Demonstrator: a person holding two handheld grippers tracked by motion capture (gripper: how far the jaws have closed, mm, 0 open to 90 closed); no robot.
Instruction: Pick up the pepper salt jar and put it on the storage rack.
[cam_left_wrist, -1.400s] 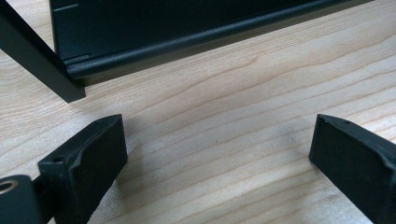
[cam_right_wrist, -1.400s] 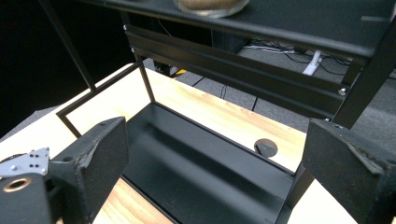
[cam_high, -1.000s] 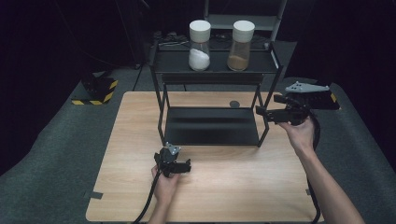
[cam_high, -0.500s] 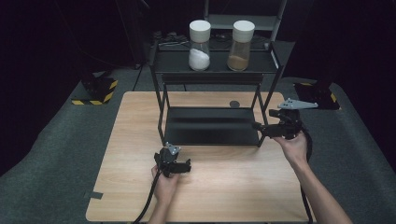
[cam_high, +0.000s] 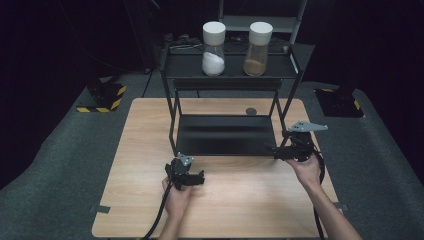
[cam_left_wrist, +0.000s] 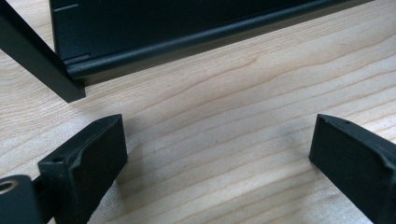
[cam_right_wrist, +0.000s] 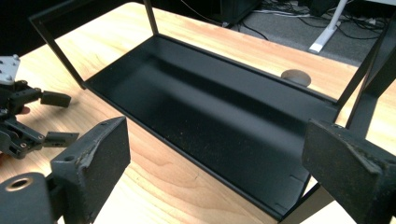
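Right claw (cam_high: 276, 151): jaws spread wide with nothing between them; it has sunk over the last second from above the rack's right side to low beside the front right post, jaws pointing across the lower tray; hand (cam_high: 306, 169) behind it on the worktop side
Right claw's own view: both black jaws frame the lower tray (cam_right_wrist: 210, 116) just ahead and below; the rack's right front post stands close at its right jaw
Left claw (cam_high: 199, 177): jaws wide apart and empty; it has stayed where it was, low over the worktop (cam_high: 240, 200), just short of the rack's front edge
Left claw's own view: bare wood between the jaws; the tray's front lip (cam_left_wrist: 187, 44) and a rack leg (cam_left_wrist: 42, 60) just ahead
Rack (cam_high: 170, 80): black two-level frame ahead of both claws; lower tray empty
Jars: white-filled jar (cam_high: 213, 42) and brown-filled jar (cam_high: 258, 42) stand upright on the top shelf, above and well beyond both claws, side by side and apart
Meaning of the change: the right claw's descent looks like a settling toward the rack's lower level; no jar is touched yet, so any handling of them seems not yet begun
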